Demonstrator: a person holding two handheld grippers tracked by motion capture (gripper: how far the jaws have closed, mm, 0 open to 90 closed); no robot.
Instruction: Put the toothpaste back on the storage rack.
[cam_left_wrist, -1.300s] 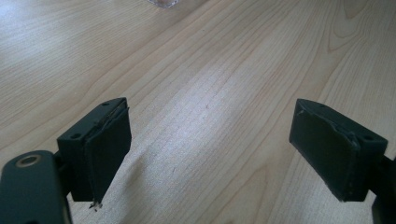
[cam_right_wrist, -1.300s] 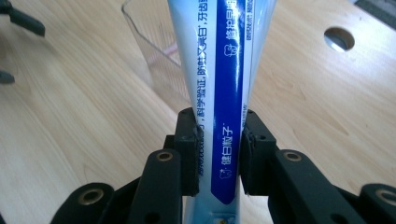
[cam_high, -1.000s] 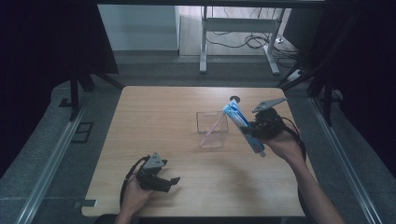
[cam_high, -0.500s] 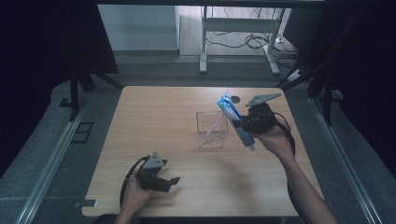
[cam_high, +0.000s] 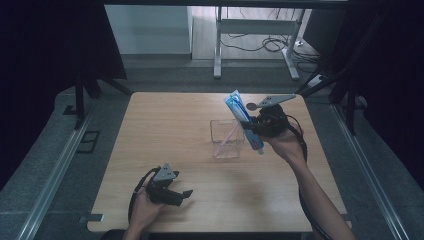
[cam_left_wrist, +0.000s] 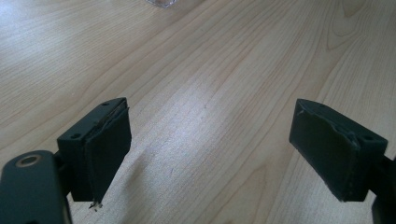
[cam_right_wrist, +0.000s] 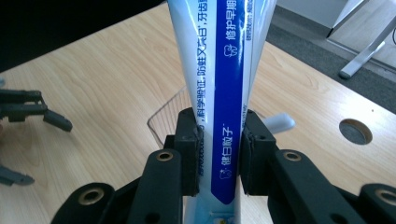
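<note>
While the left tongs (cam_high: 186, 193) rest wide open and empty at the lower left of the surface (cam_high: 150, 135), the right tongs (cam_high: 248, 125), clamped on one toothpaste tube (cam_high: 243, 120), have swung leftward over the single clear box (cam_high: 227, 147) at mid-frame, likely to drop it beside the one pink stick (cam_high: 227, 136) inside.

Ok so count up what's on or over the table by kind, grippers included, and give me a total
Hand-held grippers: 2, left hand-held gripper and right hand-held gripper
Toothpaste tubes: 1, toothpaste tube
Clear containers: 1, clear container
Toothbrushes: 1, toothbrush
Total: 5
</note>
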